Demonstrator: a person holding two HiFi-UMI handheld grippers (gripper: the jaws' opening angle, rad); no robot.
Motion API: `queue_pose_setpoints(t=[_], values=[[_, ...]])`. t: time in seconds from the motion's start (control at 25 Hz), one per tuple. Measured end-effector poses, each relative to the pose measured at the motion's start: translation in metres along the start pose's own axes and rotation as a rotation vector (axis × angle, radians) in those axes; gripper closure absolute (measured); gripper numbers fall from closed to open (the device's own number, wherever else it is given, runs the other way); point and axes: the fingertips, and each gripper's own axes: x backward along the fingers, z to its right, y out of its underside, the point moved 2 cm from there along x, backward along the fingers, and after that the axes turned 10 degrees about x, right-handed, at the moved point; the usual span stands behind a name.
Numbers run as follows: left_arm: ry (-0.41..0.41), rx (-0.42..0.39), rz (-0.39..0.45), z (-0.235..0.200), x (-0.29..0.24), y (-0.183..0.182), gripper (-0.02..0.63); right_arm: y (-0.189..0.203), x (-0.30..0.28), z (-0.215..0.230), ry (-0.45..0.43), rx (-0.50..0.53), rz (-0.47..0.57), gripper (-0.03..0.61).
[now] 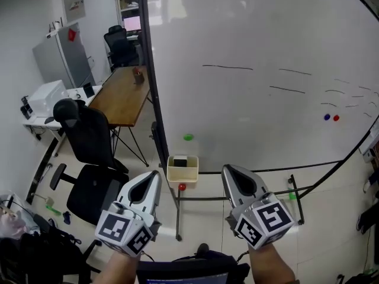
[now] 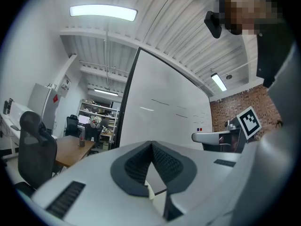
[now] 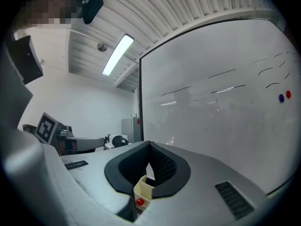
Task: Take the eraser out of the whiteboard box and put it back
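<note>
Office room: white walls [image 1: 23, 16], pale tiled floor [image 1: 331, 229]. Large whiteboard [image 1: 249, 99] on a black tube stand, faint marker lines across it. Left of it, wooden table [image 1: 121, 93], black office chair [image 1: 89, 141], grey cabinet [image 1: 62, 55], shelving [image 1: 127, 2] at back. Ribbed white ceiling [image 2: 178, 36], strip light [image 2: 103, 12] lit. Brick wall [image 2: 230, 105] past the board.

Eraser [image 1: 183, 158] mostly hidden inside box [image 1: 182, 176].

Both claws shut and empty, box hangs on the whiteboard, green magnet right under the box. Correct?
Not quite. Right under the box sits a red magnet; the green magnet is above the box, on the whiteboard. The head view shows it. The rest holds.
</note>
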Motion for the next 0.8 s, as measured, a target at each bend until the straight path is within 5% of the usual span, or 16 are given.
queue_pose_setpoints(t=[0.28,0.8], values=[[-0.007,0.001,-0.006,-0.036,-0.033,-0.016,0.578,0.005,-0.053,0.005,-0.024,-0.015,-0.005,0.565],[0.116,0.011,-0.019,-0.146,-0.044,-0.051,0.578,-0.003,-0.142,-0.037,0.155,-0.004,-0.011,0.565]])
